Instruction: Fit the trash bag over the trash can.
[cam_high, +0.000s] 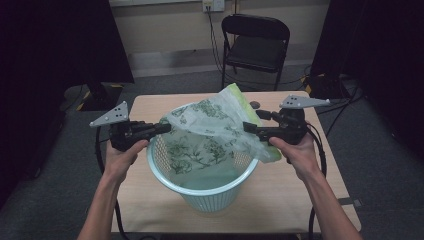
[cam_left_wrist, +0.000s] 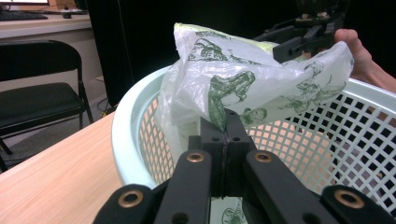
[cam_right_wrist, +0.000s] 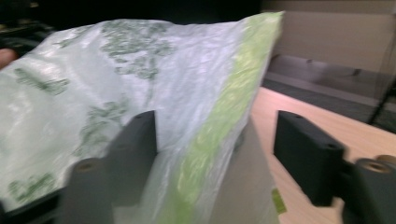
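Nearest in the high view, two bare forearms come in from below, each hand holding tongs over a wooden bench (cam_high: 300, 195). A pale mint mesh basket (cam_high: 210, 195) stands on the bench between the hands, close to the near edge. A thin plastic bag (cam_high: 210, 125), white with green leaf prints and a lime-green edge, is stretched above the basket's mouth, its lower part hanging down inside against the mesh wall.

The left tongs (cam_high: 167, 128) are at the basket's left rim with jaws pressed together on a pinch of the bag. The left gripper view shows the pads meeting with the film (cam_left_wrist: 243, 88) gathered just above them, and the basket's rim (cam_left_wrist: 122, 140) curving round to the left.

The right tongs (cam_high: 248, 128) sit at the bag's right side, above the rim. In the right gripper view the picture is blurred; the jaws stand partly apart, with the bag (cam_right_wrist: 140, 84) and its green edge between them. One jaw lies behind the film, the other is clear of it, so nothing is clamped.

Farther off, behind the bench, a black folding chair (cam_high: 256, 45) stands on grey carpet before a wall.
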